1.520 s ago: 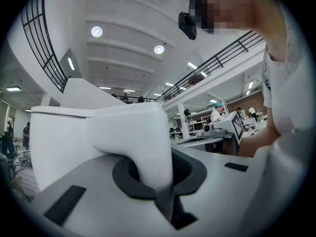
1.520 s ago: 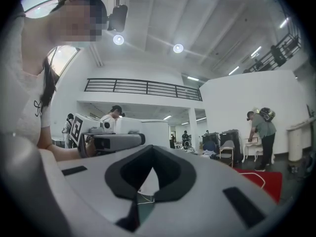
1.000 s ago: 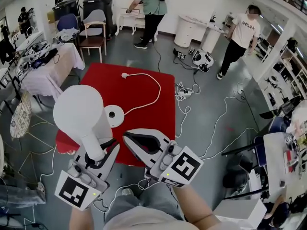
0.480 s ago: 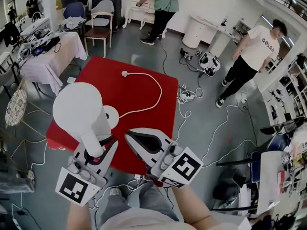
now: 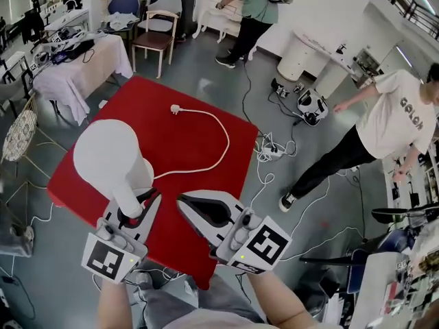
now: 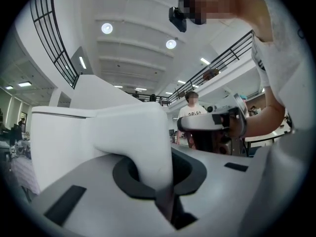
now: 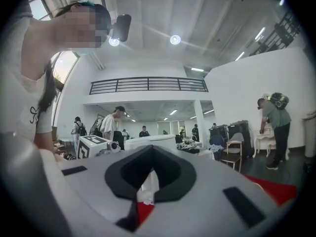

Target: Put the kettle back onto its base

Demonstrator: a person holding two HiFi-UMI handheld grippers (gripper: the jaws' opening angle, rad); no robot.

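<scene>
A white kettle hangs over the red table. My left gripper is shut on its handle. The left gripper view shows that handle wedged between the jaws, with the kettle body to the left. The kettle's base cannot be seen; its white cord runs in under the kettle. My right gripper floats just right of the kettle, shut and holding nothing. Its jaws meet in the right gripper view, with the kettle beyond them.
The cord's plug lies on the red top near the far edge. A cloth-covered table and a chair stand beyond on the left. Loose cables and a power strip lie on the floor at right, where a person walks.
Both grippers and the kettle have moved out over the red table and a little lower. The round base, seen earlier right of the kettle, is now covered by it.
</scene>
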